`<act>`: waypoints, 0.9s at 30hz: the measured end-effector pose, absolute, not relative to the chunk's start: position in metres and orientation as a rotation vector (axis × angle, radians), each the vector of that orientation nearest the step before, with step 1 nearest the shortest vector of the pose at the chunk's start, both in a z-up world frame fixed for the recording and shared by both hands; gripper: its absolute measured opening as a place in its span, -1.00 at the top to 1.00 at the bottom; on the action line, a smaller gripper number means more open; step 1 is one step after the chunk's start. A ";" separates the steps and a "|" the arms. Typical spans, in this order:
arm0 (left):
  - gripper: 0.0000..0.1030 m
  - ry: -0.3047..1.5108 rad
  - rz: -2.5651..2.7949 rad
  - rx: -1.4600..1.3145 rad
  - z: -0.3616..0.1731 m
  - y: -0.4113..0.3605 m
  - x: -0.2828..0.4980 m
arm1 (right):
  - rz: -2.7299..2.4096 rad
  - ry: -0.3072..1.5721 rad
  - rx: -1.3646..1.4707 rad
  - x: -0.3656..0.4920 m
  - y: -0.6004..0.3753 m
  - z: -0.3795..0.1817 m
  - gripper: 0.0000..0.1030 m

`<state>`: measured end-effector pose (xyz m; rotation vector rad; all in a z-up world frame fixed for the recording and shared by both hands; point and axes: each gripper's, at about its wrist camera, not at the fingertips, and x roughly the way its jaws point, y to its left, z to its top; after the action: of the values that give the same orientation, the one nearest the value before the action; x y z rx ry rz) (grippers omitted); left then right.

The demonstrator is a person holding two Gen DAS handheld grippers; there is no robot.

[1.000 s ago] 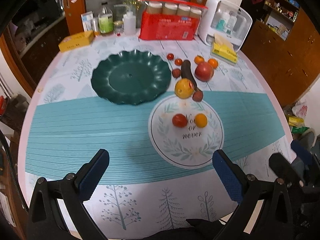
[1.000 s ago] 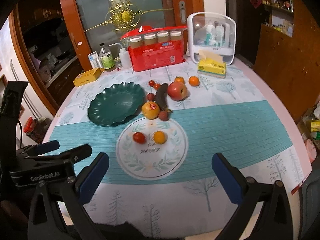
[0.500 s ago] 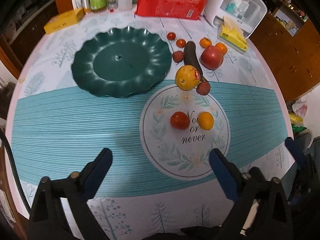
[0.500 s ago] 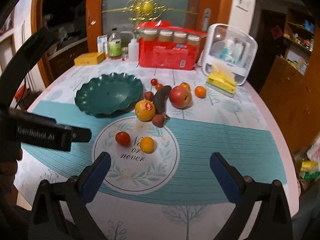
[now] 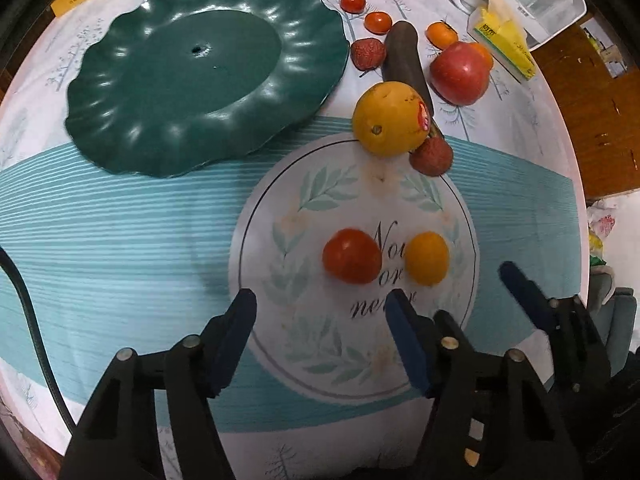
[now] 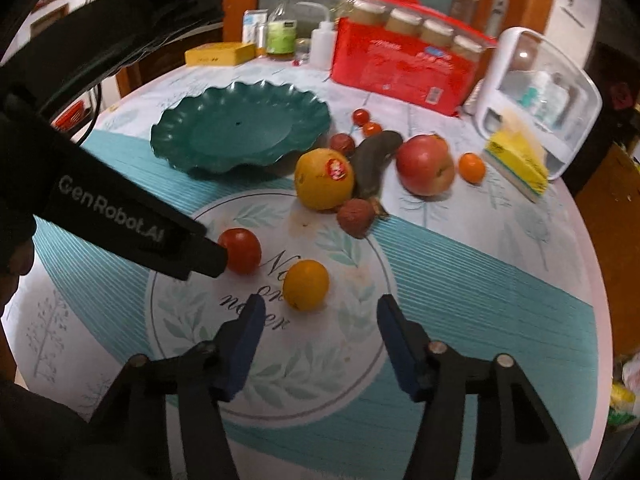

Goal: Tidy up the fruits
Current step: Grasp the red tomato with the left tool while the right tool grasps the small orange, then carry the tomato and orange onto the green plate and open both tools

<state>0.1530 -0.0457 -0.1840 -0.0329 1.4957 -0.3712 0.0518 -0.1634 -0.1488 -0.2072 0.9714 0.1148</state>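
Both grippers low over the fruit pair, nothing held.
My left gripper [image 5: 320, 316], jaws just narrowed yet empty, sat below the tomato [image 5: 351, 255]; my right gripper [image 6: 318, 322], likewise, below the small orange [image 6: 306, 285].

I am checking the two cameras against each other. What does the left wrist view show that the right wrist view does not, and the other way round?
Only the left wrist view: the right gripper seen from the side, and the green plate almost from above.

Only the right wrist view: the bottles and jars at the back of the table, the door behind them, and the left gripper's body marked GenRobot.AI.

Both: the red tomato, the small orange, the big orange with a sticker, the apple. Each gripper has just been closing, with nothing between its pads.
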 end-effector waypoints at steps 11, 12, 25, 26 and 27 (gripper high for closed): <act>0.08 1.517 -0.445 -0.037 -0.203 -0.071 0.180 | 0.189 1.014 -0.197 0.071 -0.162 -0.174 0.34; 0.10 1.524 -0.454 -0.034 -0.204 -0.073 0.180 | 0.194 1.017 -0.194 0.072 -0.162 -0.176 0.36; 0.42 1.533 -0.496 -0.039 -0.211 -0.095 0.183 | 0.188 1.030 -0.102 0.079 -0.171 -0.178 0.39; 0.43 1.529 -0.488 -0.041 -0.210 -0.093 0.183 | 0.187 1.035 -0.088 0.079 -0.172 -0.177 0.39; 0.43 1.523 -0.482 -0.044 -0.207 -0.081 0.177 | 0.186 1.039 -0.078 0.079 -0.173 -0.177 0.40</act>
<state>0.1769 -0.0812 -0.2071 -0.0439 1.5228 -0.4822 0.0788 -0.1732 -0.1773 -0.0779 1.0390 0.1861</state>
